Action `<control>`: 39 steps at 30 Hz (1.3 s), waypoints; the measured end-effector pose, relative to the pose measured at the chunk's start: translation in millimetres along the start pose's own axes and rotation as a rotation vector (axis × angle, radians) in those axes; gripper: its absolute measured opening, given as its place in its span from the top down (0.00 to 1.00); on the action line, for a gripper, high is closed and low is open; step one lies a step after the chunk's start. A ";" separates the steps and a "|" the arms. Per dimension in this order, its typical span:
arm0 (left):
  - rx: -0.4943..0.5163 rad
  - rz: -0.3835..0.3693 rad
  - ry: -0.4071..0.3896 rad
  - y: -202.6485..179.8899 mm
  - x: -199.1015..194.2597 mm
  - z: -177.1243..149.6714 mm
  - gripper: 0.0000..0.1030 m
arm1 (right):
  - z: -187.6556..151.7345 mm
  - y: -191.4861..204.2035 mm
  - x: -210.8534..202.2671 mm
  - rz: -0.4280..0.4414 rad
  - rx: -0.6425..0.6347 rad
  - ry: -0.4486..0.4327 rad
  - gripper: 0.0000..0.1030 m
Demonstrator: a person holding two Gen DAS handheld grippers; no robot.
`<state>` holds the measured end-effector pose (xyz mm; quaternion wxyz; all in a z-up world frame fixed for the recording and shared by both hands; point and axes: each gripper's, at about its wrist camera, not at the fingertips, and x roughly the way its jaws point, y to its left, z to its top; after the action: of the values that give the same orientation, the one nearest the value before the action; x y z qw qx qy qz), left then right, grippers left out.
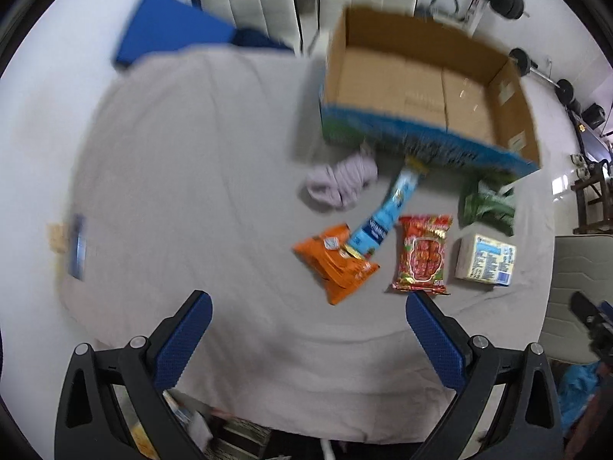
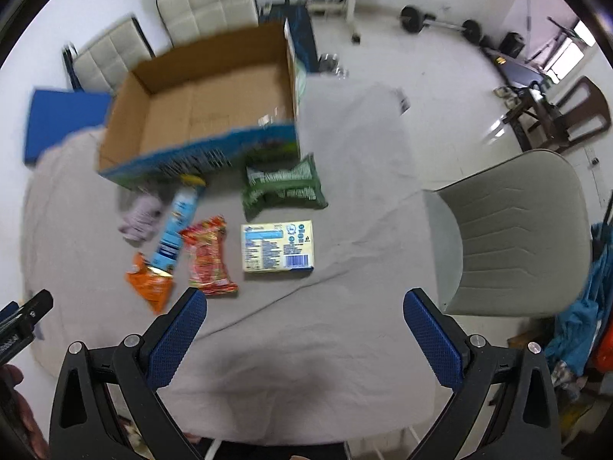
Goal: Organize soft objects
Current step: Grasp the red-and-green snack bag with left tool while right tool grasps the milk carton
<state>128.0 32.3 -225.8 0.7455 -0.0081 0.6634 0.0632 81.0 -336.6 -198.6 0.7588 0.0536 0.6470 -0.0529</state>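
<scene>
An empty open cardboard box stands at the back of a table covered with a grey cloth. In front of it lie a lilac cloth bundle, a long light-blue packet, an orange snack bag, a red snack bag, a green packet and a pale yellow pack. My left gripper and right gripper are open, empty and hover above the near side of the table.
A blue mat lies at the far left edge. White padded chairs stand behind the box. A grey chair stands at the table's right side. Gym weights lie on the floor beyond.
</scene>
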 end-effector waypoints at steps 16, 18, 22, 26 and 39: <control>-0.117 0.015 0.271 -4.2 131.2 -11.9 0.00 | 15.2 101.6 207.3 -0.209 -0.952 0.218 0.00; -0.127 0.007 0.282 -5.9 131.5 -19.1 0.00 | 16.1 106.1 220.9 -0.177 -0.948 0.246 0.05; -0.127 0.008 0.265 -9.2 130.1 -30.0 0.00 | 26.1 103.4 237.1 -0.128 -0.822 0.278 0.19; -0.115 0.001 0.242 -24.8 120.0 -29.8 0.00 | 41.2 65.7 246.4 -0.078 -0.441 0.364 0.24; 0.086 -0.122 0.276 -142.5 147.6 -0.9 0.00 | 3.5 -3.4 265.4 0.157 0.073 0.370 0.24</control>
<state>158.6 -96.8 -382.3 0.6495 -0.0251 0.7599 -0.0125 125.6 -343.4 -460.2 0.6262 0.1402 0.7669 -0.0060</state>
